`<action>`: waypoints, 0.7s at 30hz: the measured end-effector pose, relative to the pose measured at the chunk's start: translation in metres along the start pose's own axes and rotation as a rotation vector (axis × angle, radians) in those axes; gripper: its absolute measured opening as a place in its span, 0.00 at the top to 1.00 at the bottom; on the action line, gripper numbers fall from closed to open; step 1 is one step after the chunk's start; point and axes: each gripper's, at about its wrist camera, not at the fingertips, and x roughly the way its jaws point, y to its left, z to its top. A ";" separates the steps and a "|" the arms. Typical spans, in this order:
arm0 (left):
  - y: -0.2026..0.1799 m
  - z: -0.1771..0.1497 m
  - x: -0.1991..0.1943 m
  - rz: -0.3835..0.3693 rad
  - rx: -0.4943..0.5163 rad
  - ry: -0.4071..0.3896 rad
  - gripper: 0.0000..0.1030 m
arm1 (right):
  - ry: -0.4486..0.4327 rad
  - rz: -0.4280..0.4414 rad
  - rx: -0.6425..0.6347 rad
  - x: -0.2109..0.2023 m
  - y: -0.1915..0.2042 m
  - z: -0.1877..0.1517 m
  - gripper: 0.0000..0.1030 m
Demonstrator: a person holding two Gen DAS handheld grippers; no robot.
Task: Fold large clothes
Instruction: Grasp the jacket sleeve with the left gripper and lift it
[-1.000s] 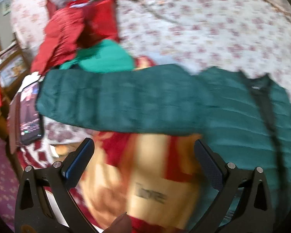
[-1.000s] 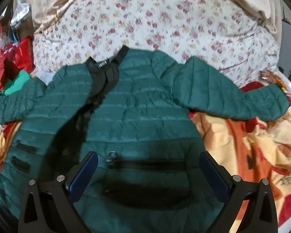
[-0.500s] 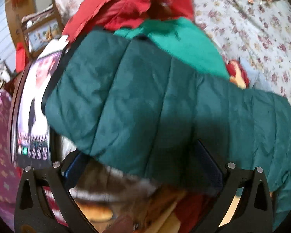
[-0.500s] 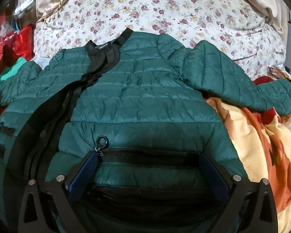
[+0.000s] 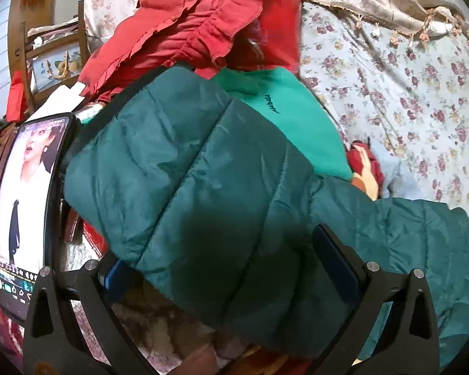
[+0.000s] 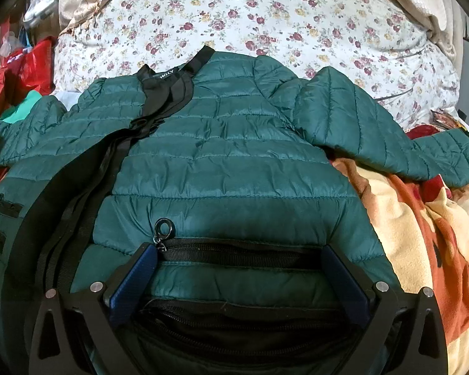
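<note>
A dark green quilted jacket (image 6: 228, 162) lies front up on the bed, black collar (image 6: 168, 78) at the far end and both sleeves spread outward. My right gripper (image 6: 239, 278) is open over the jacket's near hem, and the black pocket zipper with its ring pull (image 6: 164, 228) runs between the fingers. In the left wrist view the jacket's left sleeve (image 5: 187, 172) fills the middle. My left gripper (image 5: 225, 265) is open, and the sleeve's cuff end lies between its fingers, hiding most of the left finger. The other sleeve (image 6: 375, 134) rests on the blanket at the right.
A phone with a lit screen (image 5: 22, 193) lies left of the sleeve cuff. A red ruffled garment (image 5: 187, 22) and a bright green one (image 5: 290, 109) are piled behind it. A floral sheet (image 6: 265, 9) covers the bed beyond the collar. A yellow-orange blanket (image 6: 422, 234) lies at the right.
My left gripper has closed in on the sleeve's cuff end, which now sits between its fingers. My right gripper has come down to the hem and now straddles the pocket zipper.
</note>
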 end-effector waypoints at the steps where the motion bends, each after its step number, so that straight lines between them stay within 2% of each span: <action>1: -0.002 0.000 0.002 0.016 0.003 0.006 0.00 | 0.000 -0.001 0.000 0.000 0.000 0.000 0.00; 7: -0.009 -0.001 0.009 0.062 0.009 0.054 0.00 | -0.001 0.000 0.000 0.000 0.000 0.000 0.00; 9: -0.007 0.000 0.004 0.036 -0.012 0.053 0.00 | -0.001 0.000 0.000 0.000 0.000 0.000 0.00; 10: -0.003 0.001 -0.002 0.008 -0.044 0.036 0.10 | -0.002 0.001 0.000 0.000 0.000 0.000 0.00; 11: -0.001 0.002 -0.006 0.005 -0.061 0.023 0.37 | -0.002 0.001 0.000 0.000 0.000 0.000 0.00; 12: 0.001 0.003 -0.009 0.006 -0.060 0.023 0.52 | -0.002 0.001 0.000 0.000 0.000 0.000 0.00; 13: 0.000 0.005 -0.013 -0.022 -0.056 0.028 0.76 | -0.002 0.001 0.000 0.000 0.000 0.000 0.00; 14: -0.001 0.006 -0.018 -0.045 -0.058 0.020 0.83 | -0.002 0.000 0.000 0.000 0.000 0.000 0.00; 17: -0.011 0.008 -0.045 -0.058 -0.048 -0.052 0.85 | -0.003 0.001 0.001 0.000 0.000 0.000 0.00; 21: -0.033 0.010 -0.078 -0.135 -0.033 -0.090 0.85 | -0.003 0.001 0.001 0.000 0.000 0.000 0.00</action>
